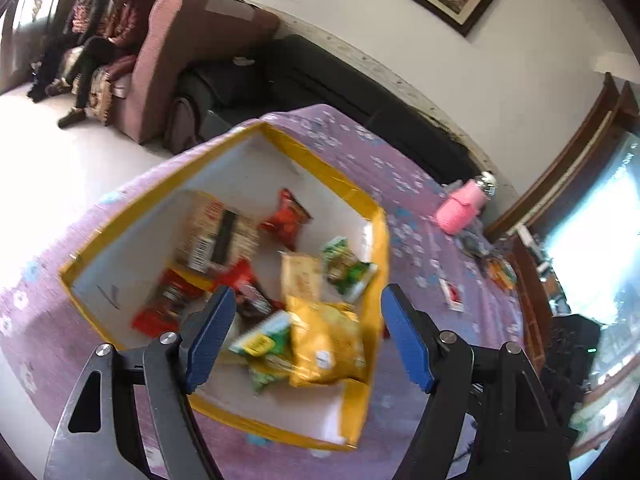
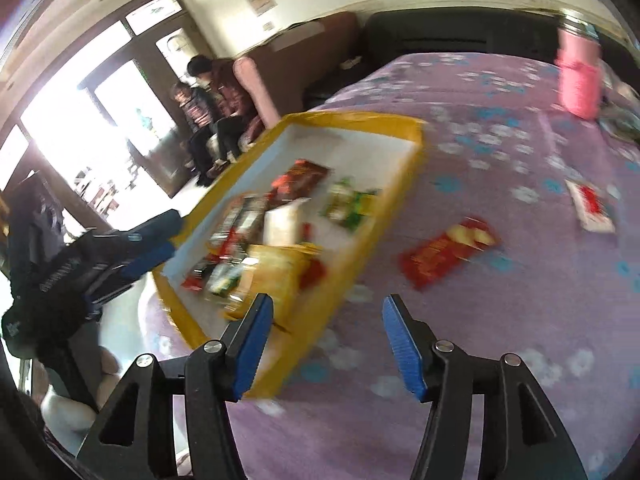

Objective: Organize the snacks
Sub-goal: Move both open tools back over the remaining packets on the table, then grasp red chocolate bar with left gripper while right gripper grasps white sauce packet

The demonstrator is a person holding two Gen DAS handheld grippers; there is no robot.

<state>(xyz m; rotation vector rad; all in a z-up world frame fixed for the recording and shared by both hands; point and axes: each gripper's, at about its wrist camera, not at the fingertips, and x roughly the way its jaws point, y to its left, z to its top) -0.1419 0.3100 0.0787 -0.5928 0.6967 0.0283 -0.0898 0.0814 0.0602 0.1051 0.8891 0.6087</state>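
Note:
A yellow-rimmed box point(image 1: 360, 200) with a white inside stands on the purple flowered tablecloth and holds several snack packs: a yellow bag point(image 1: 328, 344), green packs point(image 1: 346, 266) and red packs point(image 1: 286, 220). My left gripper point(image 1: 308, 340) is open and empty, held over the box's near corner. In the right wrist view the same box point(image 2: 416, 148) lies left of centre. My right gripper point(image 2: 326, 348) is open and empty above the cloth beside the box. A red snack pack point(image 2: 448, 252) lies loose on the cloth to its right. The left gripper point(image 2: 154, 242) shows at the box's left edge.
A pink bottle point(image 1: 460, 204) point(image 2: 578, 80) stands at the table's far side beside small clutter. A red-and-white card point(image 1: 452, 294) point(image 2: 592, 208) lies on the cloth. Sofas point(image 1: 248, 80) and two seated people point(image 1: 108, 28) are beyond the table.

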